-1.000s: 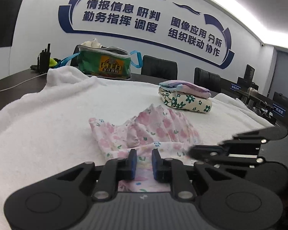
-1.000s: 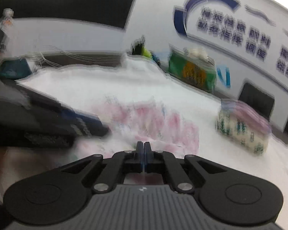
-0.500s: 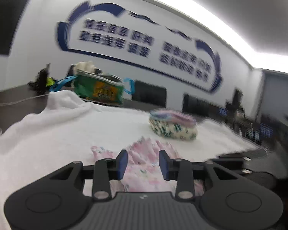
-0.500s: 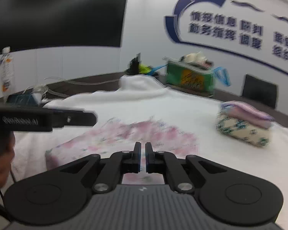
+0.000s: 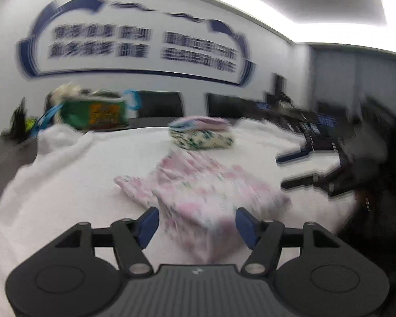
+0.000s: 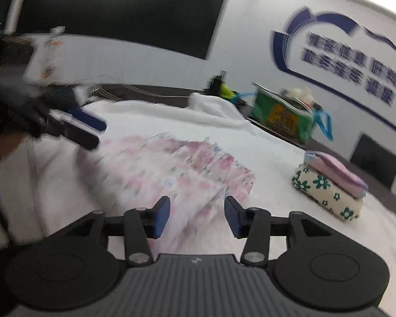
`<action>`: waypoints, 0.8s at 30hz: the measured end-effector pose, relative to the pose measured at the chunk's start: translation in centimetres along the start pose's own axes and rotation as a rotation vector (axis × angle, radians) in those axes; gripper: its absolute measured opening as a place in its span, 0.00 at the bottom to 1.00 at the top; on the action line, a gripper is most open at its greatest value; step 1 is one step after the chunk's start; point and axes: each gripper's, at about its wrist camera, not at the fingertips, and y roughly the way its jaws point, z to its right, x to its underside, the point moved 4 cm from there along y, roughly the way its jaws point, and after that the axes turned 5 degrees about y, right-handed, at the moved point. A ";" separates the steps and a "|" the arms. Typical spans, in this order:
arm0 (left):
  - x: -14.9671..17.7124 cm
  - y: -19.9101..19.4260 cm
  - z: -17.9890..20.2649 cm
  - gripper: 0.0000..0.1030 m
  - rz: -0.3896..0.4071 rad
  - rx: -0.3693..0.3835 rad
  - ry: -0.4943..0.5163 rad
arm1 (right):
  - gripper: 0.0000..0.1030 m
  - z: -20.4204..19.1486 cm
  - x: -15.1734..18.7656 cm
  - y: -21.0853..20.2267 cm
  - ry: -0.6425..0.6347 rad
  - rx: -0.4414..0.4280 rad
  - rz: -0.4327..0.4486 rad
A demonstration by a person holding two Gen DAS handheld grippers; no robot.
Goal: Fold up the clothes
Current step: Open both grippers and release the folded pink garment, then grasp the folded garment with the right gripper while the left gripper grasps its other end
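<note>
So here's where it's at: the pink floral garment (image 5: 198, 192) is lying in a rumpled, half-folded heap on the white towel (image 5: 66, 174) that covers the bench, and both grippers are right at its near edge. The left gripper (image 5: 197, 223) has its jaws apart and opening, the cloth's near corner showing in the gap between them but nothing pinched. Same deal with the right gripper (image 6: 197, 215): jaws apart and opening, pink fabric visible past the gap, not clamped on anything.

Taking the garment as the landmark: it sits straight ahead of both sets of jaws, and its long axis seems to run roughly across in front of them, from the left gripper's end to the right gripper's end. Neither hand looks clearly nearer; each is sitting over its own end. Everything's motion-blurred, so the exact edges are hard to call.

Beyond the garment, farther across the towel, is the stack of folded clothes (image 6: 330, 185), and further back a green bag (image 6: 282, 116). My guess is the next grab depends on finding the short edges.
</note>
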 end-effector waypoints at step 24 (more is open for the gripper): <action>-1.3 10.7 2.8 0.77 -0.163 0.135 0.746 | 0.15 1.2 -4.8 6.9 -0.232 -0.517 -0.118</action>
